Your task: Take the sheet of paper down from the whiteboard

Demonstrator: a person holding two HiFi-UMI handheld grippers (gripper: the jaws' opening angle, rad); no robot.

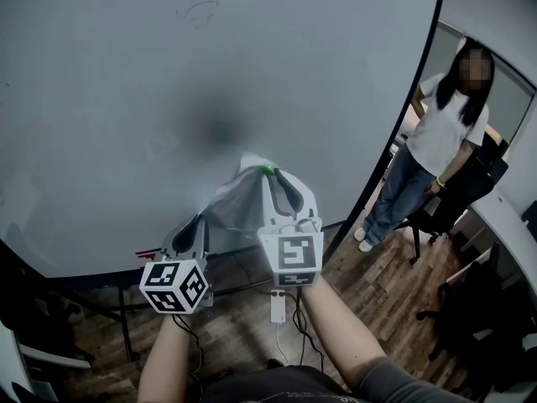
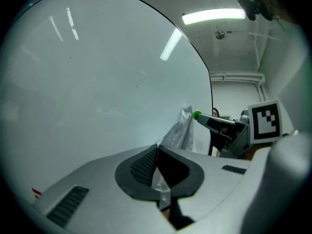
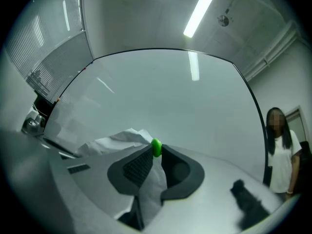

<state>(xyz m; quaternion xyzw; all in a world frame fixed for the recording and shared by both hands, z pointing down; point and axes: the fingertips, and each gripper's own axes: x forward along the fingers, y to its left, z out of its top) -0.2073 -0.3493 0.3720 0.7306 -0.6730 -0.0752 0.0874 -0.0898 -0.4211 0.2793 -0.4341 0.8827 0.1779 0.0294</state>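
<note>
The whiteboard (image 1: 168, 99) fills the head view. A crumpled white sheet of paper (image 1: 239, 193) hangs in front of its lower edge, between both grippers. My left gripper (image 1: 200, 222) is shut on the sheet's lower left part; in the left gripper view the paper (image 2: 180, 130) runs out from the closed jaws (image 2: 157, 147). My right gripper (image 1: 270, 173) is higher and to the right. A small green magnet (image 3: 156, 147) sits pinched at its fingertips, and the paper (image 3: 122, 139) lies between and beside its jaws. The green magnet (image 2: 196, 114) also shows in the left gripper view.
A person (image 1: 436, 149) stands to the right of the board beside a black office chair (image 1: 457, 204). Below the board are its dark stand legs (image 1: 122, 326), a wooden floor, and a white device with a cable (image 1: 278, 306). A red mark (image 1: 147, 253) sits at the board's lower left.
</note>
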